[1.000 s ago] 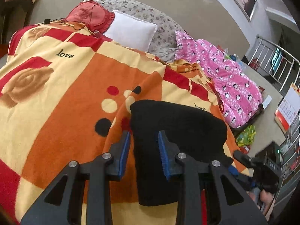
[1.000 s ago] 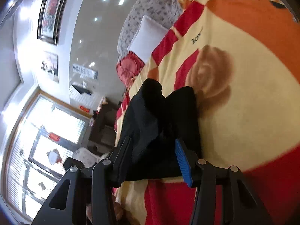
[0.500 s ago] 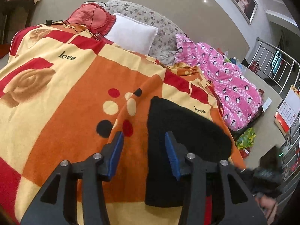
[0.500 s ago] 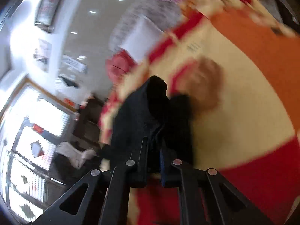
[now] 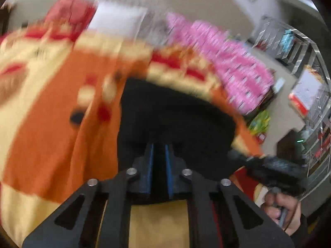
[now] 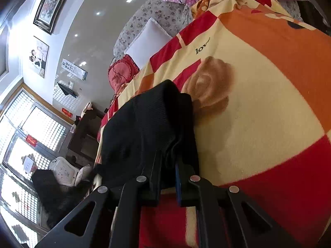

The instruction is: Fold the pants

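Observation:
The black pants [image 5: 175, 115] lie folded on the orange, yellow and red blanket [image 5: 45, 136] of the bed. The left wrist view is blurred by motion. My left gripper [image 5: 159, 155] is shut on the near edge of the pants. In the right wrist view the black pants [image 6: 144, 124] bunch up near the bed's edge, and my right gripper [image 6: 168, 163] is shut on their near edge. The right gripper's body and the hand holding it [image 5: 277, 177] show at the lower right of the left wrist view.
A white pillow [image 6: 149, 39], a red cushion [image 6: 122, 72] and a floral headboard [image 6: 157, 14] are at the bed's head. A pink penguin-print quilt [image 5: 225, 60] lies along the far side. A dark cabinet [image 6: 86, 130] and windows stand beyond the bed's edge.
Both grippers have closed on the pants: the right one about half a second ago, the left one just now after moving right over the pants' edge. The left view is now blurred.

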### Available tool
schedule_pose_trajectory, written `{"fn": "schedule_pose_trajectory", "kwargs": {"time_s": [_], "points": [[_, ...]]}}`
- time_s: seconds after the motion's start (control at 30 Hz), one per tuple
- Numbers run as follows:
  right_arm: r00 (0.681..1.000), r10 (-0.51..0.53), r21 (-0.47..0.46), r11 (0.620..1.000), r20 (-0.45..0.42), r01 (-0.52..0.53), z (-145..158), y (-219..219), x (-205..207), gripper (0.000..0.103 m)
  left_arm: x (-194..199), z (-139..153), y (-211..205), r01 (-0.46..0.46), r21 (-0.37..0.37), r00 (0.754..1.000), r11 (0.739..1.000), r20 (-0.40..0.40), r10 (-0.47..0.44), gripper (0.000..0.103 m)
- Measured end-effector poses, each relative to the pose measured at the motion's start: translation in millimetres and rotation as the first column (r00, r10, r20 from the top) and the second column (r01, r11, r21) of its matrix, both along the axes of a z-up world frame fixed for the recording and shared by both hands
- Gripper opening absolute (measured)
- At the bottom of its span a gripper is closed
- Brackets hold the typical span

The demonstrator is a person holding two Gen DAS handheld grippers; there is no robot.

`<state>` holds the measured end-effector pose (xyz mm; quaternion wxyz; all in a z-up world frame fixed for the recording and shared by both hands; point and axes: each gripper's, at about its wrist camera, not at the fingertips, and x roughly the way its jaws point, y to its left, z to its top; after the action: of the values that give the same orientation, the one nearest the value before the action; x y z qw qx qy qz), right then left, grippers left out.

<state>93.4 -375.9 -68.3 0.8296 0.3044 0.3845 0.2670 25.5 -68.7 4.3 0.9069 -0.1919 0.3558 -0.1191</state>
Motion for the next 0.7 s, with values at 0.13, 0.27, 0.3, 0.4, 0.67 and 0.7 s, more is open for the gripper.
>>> {"fn": "schedule_pose_trajectory", "kwargs": {"time_s": [0.13,0.27,0.3,0.4,0.67,0.7], "points": [[1.000,-0.010,0.004,1.000,0.018,0.010,-3,-3,-7,0.007,8,5,0,-0.003,0.000,1.000,1.000,-0.029,0.003,0.009],[0.999,-0.019,0.008,1.000,0.031,0.018,-4,-3,-10,0.007,24,36,10,-0.031,-0.029,0.997,0.999,0.065,0.033,0.009],[0.999,-0.019,0.007,1.000,0.034,0.019,-4,-3,-12,0.007,32,39,10,-0.033,-0.017,0.997,0.999,0.075,0.034,0.009],[0.999,-0.018,0.006,1.000,0.036,0.018,-4,-3,-12,0.007,78,26,7,-0.035,0.011,0.999,0.999,-0.039,0.035,0.009],[0.997,-0.020,-0.111,0.993,0.081,0.029,15,3,-20,0.014,89,-2,17,-0.037,-0.051,0.999,0.998,-0.041,0.035,0.007],[0.990,-0.043,-0.187,0.980,0.133,0.068,29,5,-26,0.017,89,-2,18,-0.037,-0.061,0.999,0.997,-0.040,0.035,0.007]]}}
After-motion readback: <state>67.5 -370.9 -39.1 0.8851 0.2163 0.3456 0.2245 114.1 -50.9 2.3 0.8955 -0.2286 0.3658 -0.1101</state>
